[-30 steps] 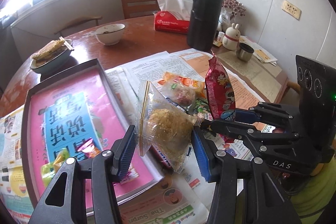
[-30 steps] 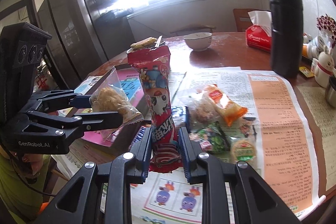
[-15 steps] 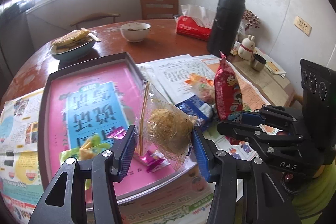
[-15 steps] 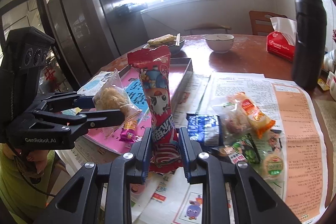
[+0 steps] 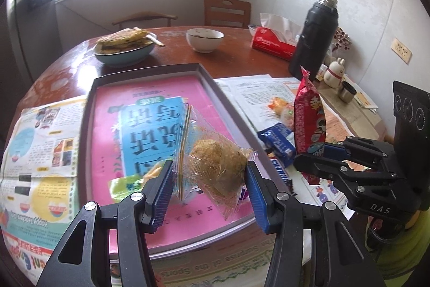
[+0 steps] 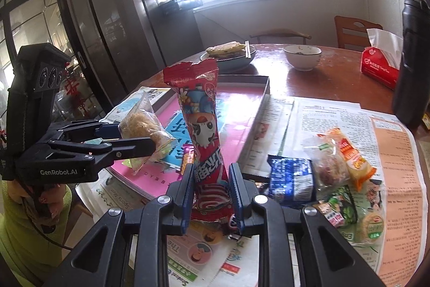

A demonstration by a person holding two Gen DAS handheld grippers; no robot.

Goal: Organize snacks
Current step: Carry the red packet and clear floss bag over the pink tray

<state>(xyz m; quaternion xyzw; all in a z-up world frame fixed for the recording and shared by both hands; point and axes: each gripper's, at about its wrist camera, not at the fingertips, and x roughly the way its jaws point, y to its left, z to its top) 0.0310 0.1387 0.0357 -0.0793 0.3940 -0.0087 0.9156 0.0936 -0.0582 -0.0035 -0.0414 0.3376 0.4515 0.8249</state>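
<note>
My left claw [image 5: 208, 180] is clamped partway on a clear bag [image 5: 212, 166] with a crumbly golden cake inside, the blue pads pressing its two sides, and my right claw [image 6: 211, 187] is nearly shut on the foot of a tall red packet [image 6: 200, 131] that stands upright between the pads. Compared with a second ago, both claws have carried their snacks sideways from above the newspaper to the tray [image 5: 150, 69]: the clear bag, which was hanging over the tray's near corner, now hangs over the pink sheet lining the tray, right above a green wrapper [image 5: 125, 183] that already lies there, and the red packet has followed up to the tray's right edge. Neither grip has changed. I judge this to be the carrying step nearly done, with the letting-go over the tray next for the left claw. The clear bag is crinkled and loose, with a striped seam along one end, and the cake fills only its middle, so it sags a little below the pads. The red packet is glossy with cartoon figures and a torn-looking top edge. The other snacks [image 6: 330, 166] lie in a small heap on the newspaper [image 6: 389, 152], well apart from the tray, not yet sorted.
</note>
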